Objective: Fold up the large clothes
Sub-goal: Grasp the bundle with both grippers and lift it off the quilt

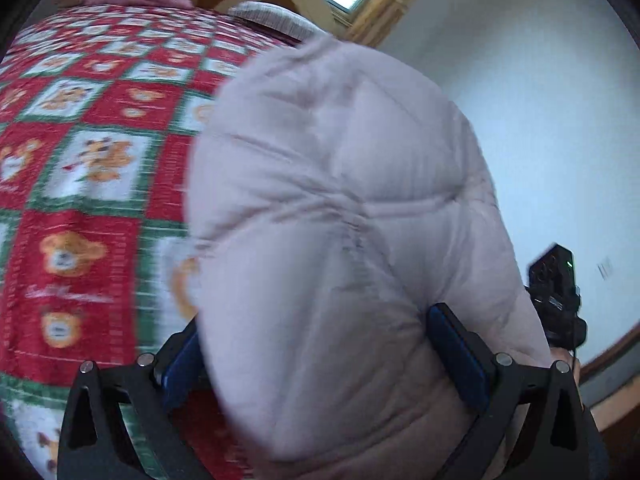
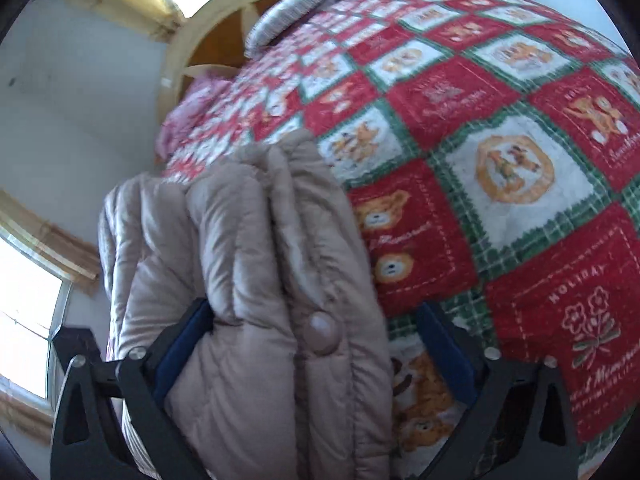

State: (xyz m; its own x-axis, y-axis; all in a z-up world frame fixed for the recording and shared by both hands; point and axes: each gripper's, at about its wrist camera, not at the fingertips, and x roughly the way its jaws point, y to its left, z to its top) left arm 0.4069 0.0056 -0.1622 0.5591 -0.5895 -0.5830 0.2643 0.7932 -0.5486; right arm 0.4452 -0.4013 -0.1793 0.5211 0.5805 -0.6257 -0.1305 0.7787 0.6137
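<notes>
Jacket [image 1: 340,200] bulk sits between my left gripper [image 1: 320,344] and my right gripper [image 2: 316,344], both wide apart. Grip I cannot confirm. Next I should lay it flat on the quilt [image 2: 500,160].

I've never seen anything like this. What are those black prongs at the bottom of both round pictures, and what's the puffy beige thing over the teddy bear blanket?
Each picture comes from a wide-angle camera on a hand-held claw; a person carries one in each hand, no robot arm. The left claw has a pale quilted coat bulging between its blue-padded fingers. The right claw has the same coat between its wide-apart fingers, snap button showing. Beneath lies a bed with a red-and-green teddy bear quilt. Whether either claw truly pinches the fabric is unclear.
</notes>
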